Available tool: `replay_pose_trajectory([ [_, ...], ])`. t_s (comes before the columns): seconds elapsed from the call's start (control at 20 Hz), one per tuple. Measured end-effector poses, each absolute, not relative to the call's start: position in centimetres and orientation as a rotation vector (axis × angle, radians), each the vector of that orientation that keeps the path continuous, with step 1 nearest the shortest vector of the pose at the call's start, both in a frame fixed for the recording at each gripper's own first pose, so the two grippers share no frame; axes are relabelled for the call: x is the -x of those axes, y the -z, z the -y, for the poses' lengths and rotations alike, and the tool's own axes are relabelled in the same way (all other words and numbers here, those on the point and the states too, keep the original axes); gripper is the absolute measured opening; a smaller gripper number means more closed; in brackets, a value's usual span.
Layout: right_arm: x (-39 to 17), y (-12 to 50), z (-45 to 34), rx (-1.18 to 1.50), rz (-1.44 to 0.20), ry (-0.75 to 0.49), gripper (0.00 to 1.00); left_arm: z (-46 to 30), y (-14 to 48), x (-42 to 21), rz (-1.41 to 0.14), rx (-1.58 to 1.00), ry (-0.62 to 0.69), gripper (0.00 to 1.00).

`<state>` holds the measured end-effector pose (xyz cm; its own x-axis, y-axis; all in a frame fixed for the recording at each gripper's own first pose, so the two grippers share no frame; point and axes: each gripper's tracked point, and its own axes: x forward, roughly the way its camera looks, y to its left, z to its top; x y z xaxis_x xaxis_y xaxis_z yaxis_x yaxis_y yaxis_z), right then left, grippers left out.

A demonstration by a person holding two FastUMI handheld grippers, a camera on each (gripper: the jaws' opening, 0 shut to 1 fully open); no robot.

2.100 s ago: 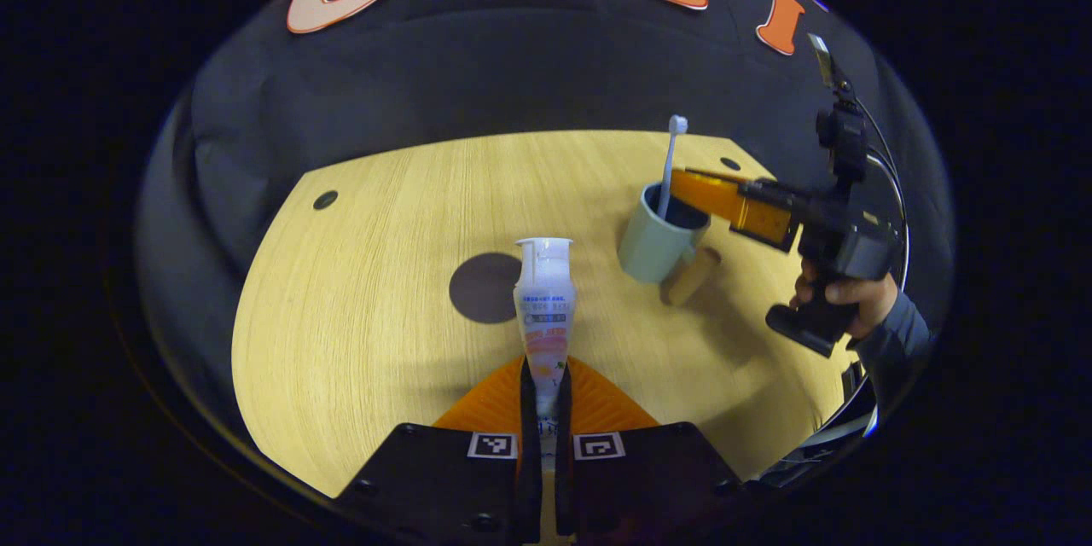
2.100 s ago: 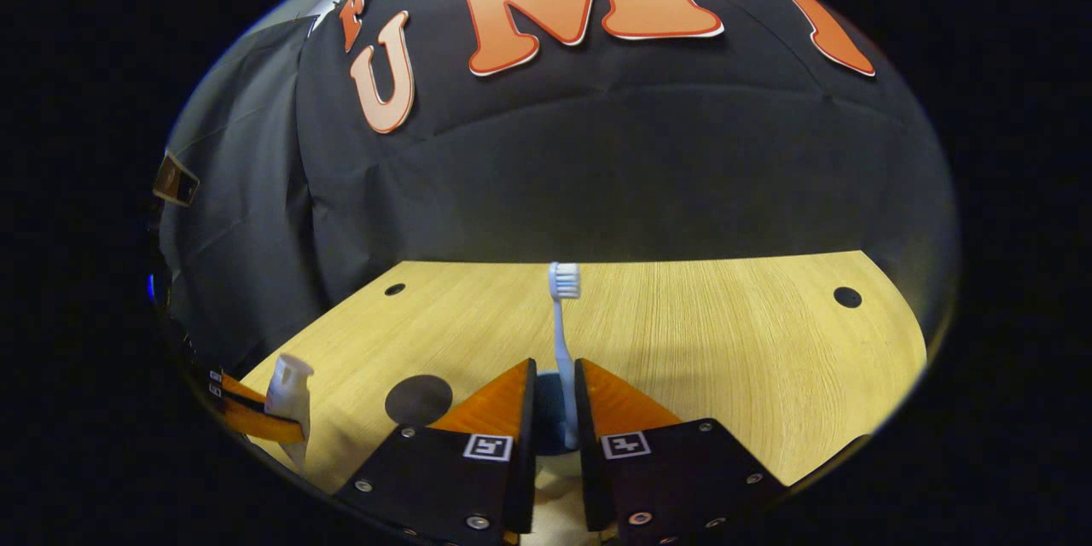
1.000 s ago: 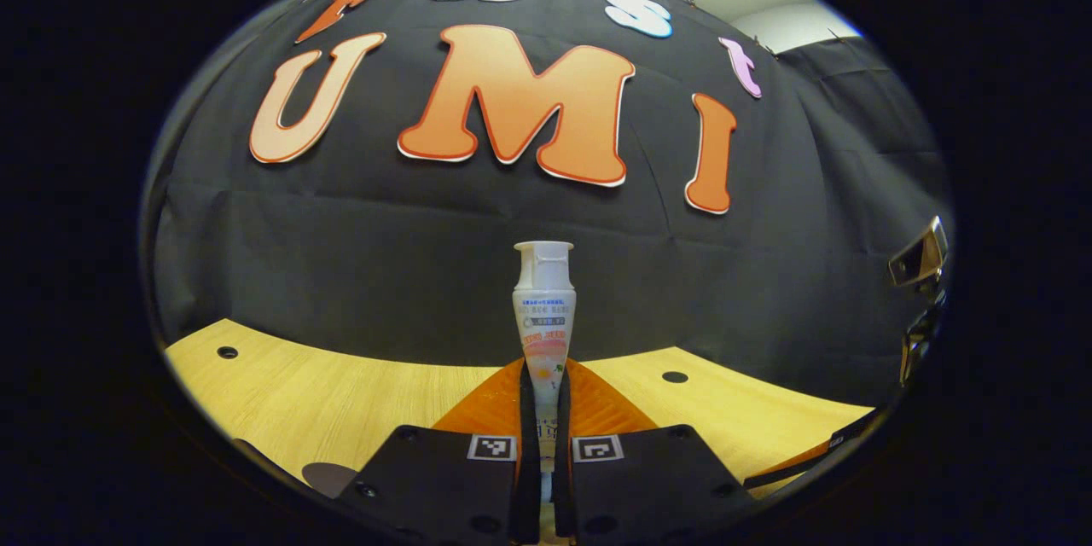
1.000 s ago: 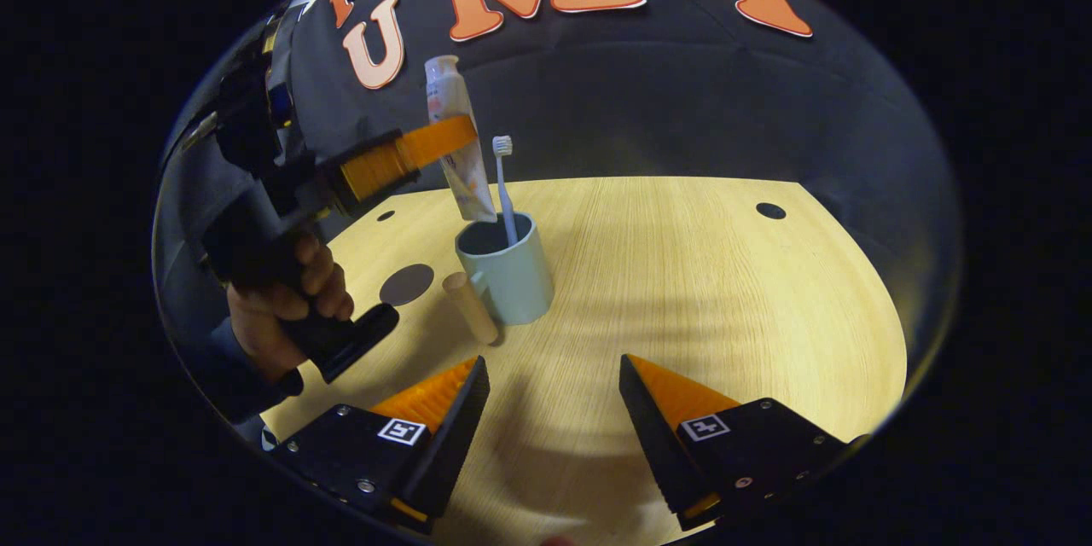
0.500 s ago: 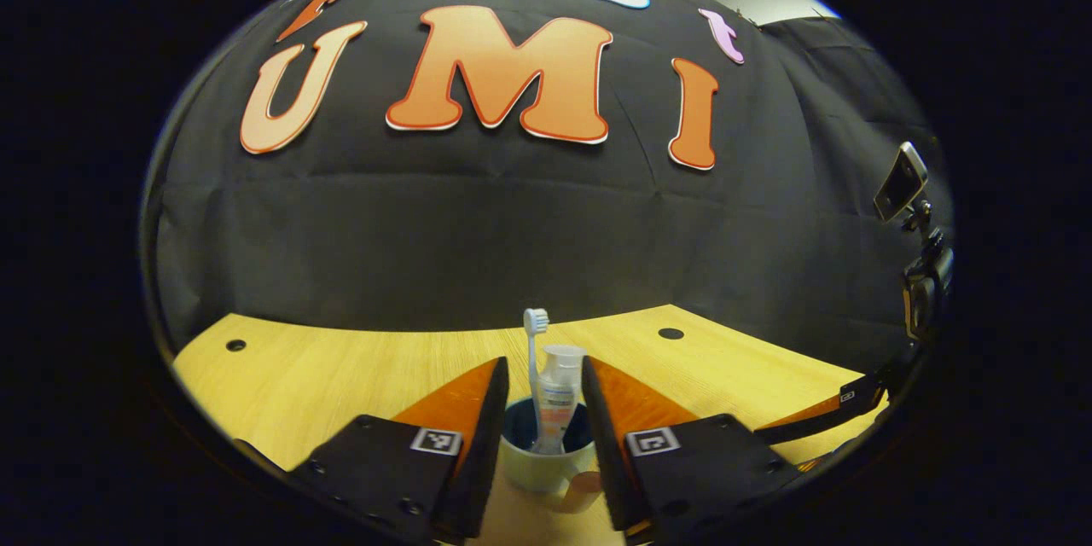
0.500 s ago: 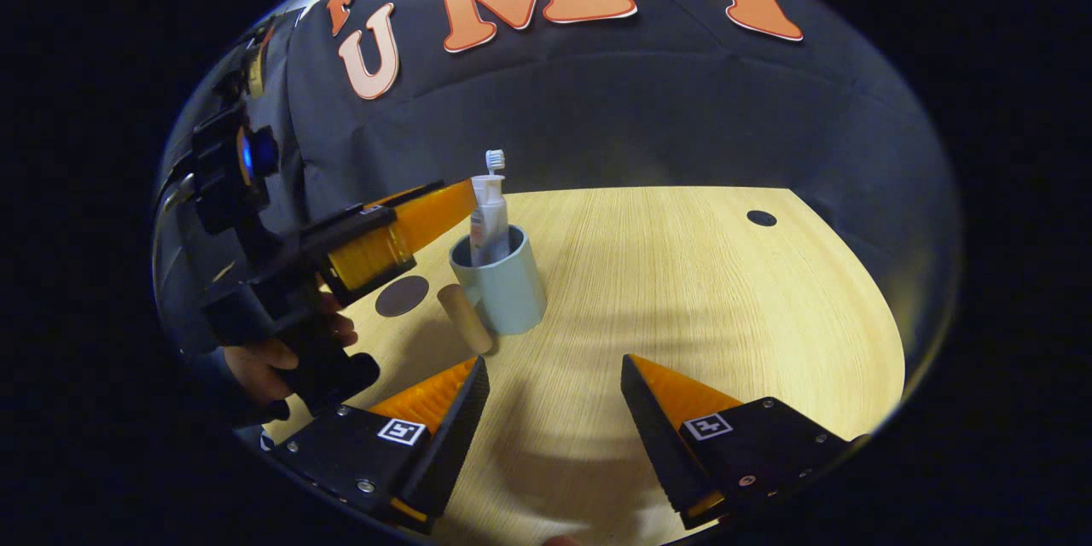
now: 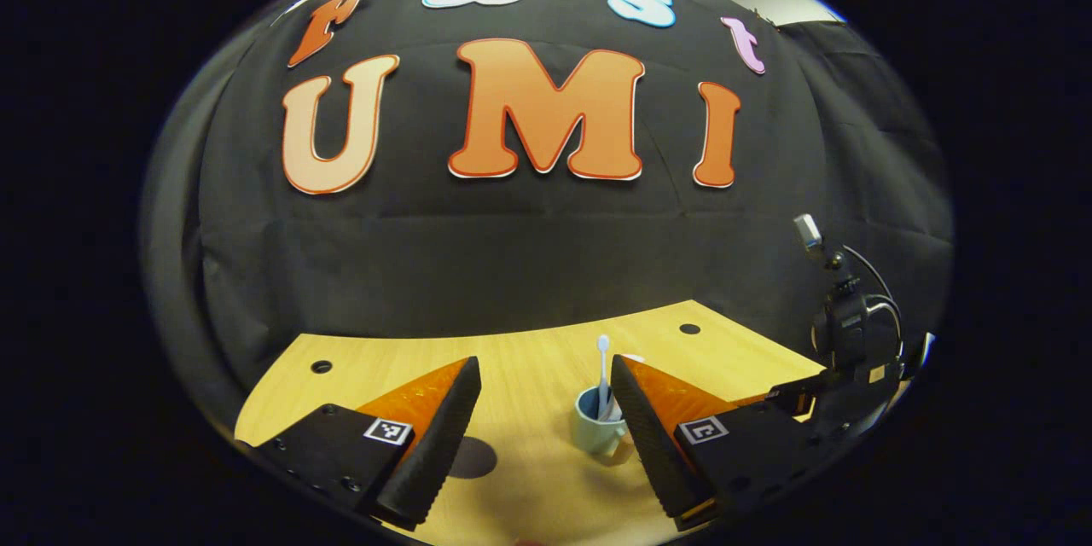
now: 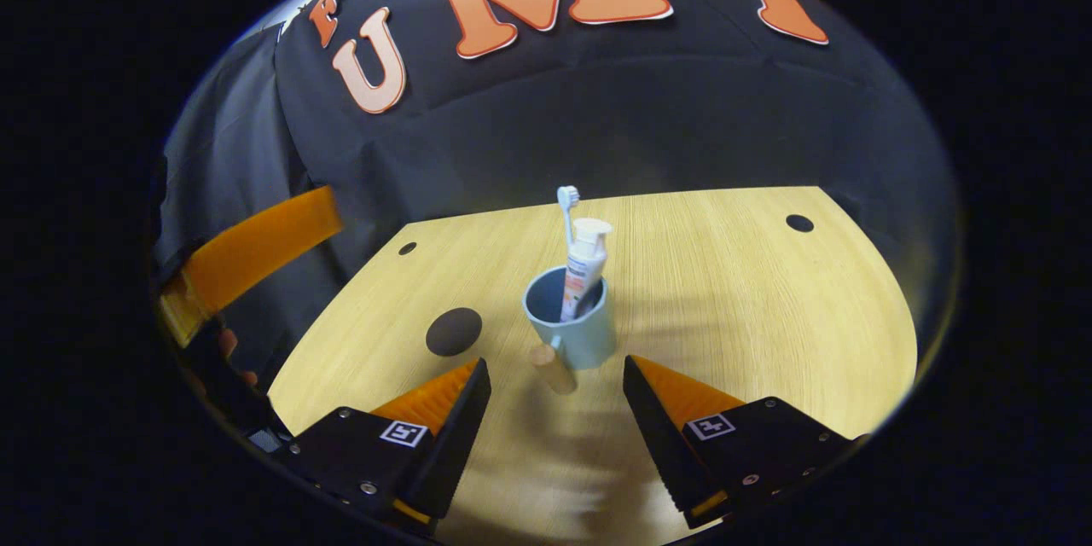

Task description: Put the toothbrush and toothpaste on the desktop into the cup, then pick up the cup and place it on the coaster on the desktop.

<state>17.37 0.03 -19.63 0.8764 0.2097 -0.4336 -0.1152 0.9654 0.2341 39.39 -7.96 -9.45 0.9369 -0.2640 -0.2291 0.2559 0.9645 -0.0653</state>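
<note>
Both grippers' fingers [image 8: 465, 409] spread wide above the wooden desktop [image 8: 725, 290], black cloth wall [image 7: 512, 247] behind.

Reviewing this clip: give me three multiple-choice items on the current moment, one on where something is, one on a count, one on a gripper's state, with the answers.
1. Where does the toothpaste stand?
A. Flat on the desktop
B. Upright in the cup, beside the toothbrush
C. Between the left gripper's fingers

2. How many items stand in the cup?
A. One
B. Two
C. Three

3. How is the right gripper set?
A. Open, holding nothing, with the cup ahead of it
B. Shut on the cup's handle
C. Shut on the toothbrush

Answers:
1 B, the right gripper view shows the tube rising from the cup next to the toothbrush.
2 B, just the toothbrush and toothpaste stick out of it.
3 A, its fingers are spread wide with bare desktop between them and the cup just beyond.
</note>
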Motion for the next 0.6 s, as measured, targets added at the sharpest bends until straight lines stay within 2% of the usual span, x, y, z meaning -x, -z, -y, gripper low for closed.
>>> replay_pose_trajectory([
  [0.15,-18.3,18.9,-0.9,-0.16,-0.503,-0.147,0.93,4.3,7.5,-36.8,-0.283,0.055,0.212,0.98],
  [0.3,-19.0,20.7,-2.3,-0.159,-0.622,-0.107,0.89,-1.1,6.6,-33.6,-0.343,0.027,0.119,0.98],
  [0.6,-22.1,24.4,-2.9,-0.127,-0.793,-0.034,0.83,-7.3,9.4,-29.0,-0.46,0.039,-0.017,0.98],
])
